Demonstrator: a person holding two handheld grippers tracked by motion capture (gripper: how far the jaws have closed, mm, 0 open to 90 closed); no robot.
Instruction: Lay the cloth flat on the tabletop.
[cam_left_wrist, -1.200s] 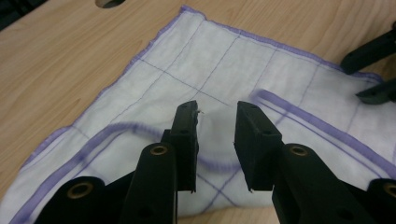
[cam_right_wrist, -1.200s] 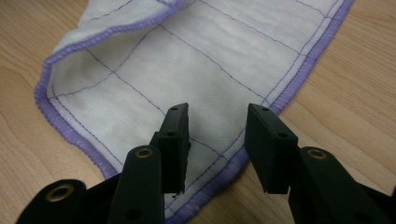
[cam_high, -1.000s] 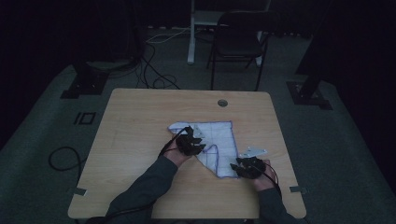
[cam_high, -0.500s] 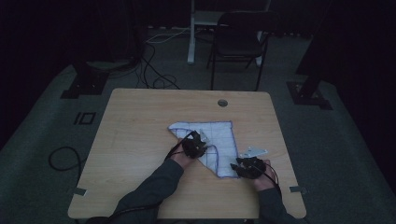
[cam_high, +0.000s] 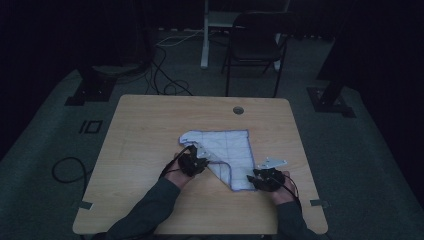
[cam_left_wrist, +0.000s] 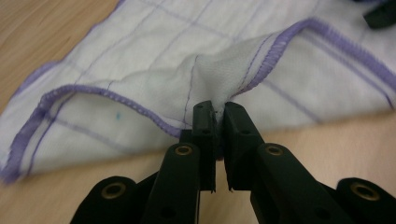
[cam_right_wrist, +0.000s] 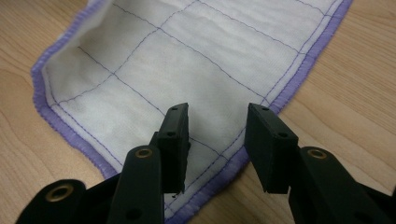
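The left gripper (cam_left_wrist: 215, 116) pinched the cloth (cam_left_wrist: 154, 84) hem to lift a fold; the right gripper (cam_right_wrist: 217, 126) hovered unclenched over the cloth's near corner, ready to grab.

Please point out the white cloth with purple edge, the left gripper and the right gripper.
White cloth with purple edge (cam_high: 227, 147): high view, flat middle.
Left gripper (cam_left_wrist: 219, 114): left gripper view, between fingertips.
Right gripper (cam_right_wrist: 217, 123): right gripper view, between fingertips.

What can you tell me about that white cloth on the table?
The cloth is white, soft woven fabric with thin purple grid lines and a stitched purple hem. It lies partly folded on the wooden table. The left tongs pinch a raised fold of it shut; the right tongs stand open over its near corner.
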